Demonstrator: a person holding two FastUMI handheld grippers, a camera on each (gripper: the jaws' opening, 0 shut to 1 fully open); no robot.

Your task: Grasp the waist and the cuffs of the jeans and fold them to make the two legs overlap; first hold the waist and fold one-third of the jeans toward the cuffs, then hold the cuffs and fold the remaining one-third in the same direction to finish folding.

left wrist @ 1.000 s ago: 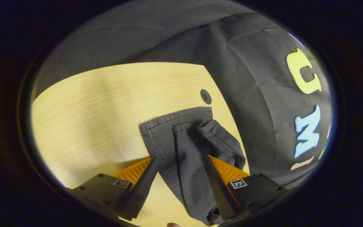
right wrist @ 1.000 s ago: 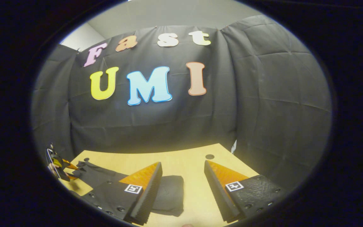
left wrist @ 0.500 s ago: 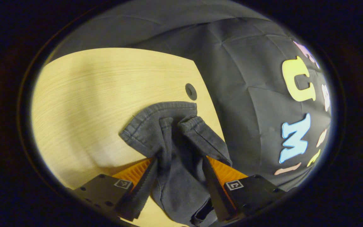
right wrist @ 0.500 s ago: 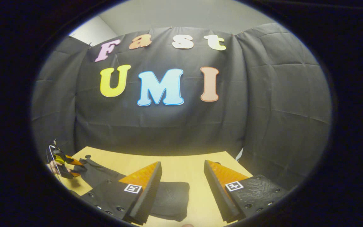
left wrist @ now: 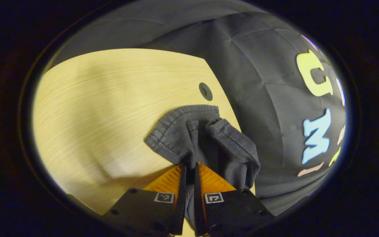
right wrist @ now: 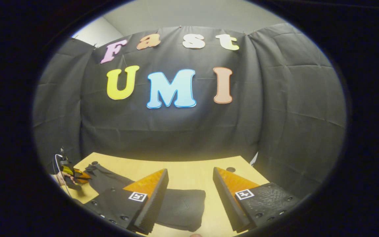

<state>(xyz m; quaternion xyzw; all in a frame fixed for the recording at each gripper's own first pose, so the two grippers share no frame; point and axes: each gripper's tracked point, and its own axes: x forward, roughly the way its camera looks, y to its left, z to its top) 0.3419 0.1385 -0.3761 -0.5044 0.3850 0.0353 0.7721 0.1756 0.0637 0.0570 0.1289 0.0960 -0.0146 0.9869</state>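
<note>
Jeans: dark grey denim jeans (left wrist: 206, 138) lie on the light wooden counter (left wrist: 104, 105); in the left gripper view the two hemmed cuffs (left wrist: 189, 115) bunch together near the counter's far edge, just short of a round dark hole (left wrist: 205, 91) in the wood.
Cuff end: cloth rises from the counter into the left gripper (left wrist: 188, 171), with a fold drooping off to the right of the fingers.
Left jaws: narrow, both fingers pressed on a pinch of the denim near the cuffs, a thin strip of cloth showing between them.
Folded end: in the right gripper view the jeans (right wrist: 179, 207) show a flat, doubled part lying on the counter (right wrist: 189, 172) between and behind the fingers, and a leg stretching away to the left.
Right jaws: wide apart on the right gripper (right wrist: 189, 187), nothing between them; whether the fingers touch cloth or counter I cannot tell.
Far-off gripper: at the left of the right gripper view, the left gripper (right wrist: 77, 177) sits at the far end of the leg, with a person's hand (right wrist: 63, 177) behind it.
Counter edge: a second round hole (right wrist: 230, 169) sits near the far right corner.
Backdrop: black cloth wall (right wrist: 291, 108) hangs behind the counter.
</note>
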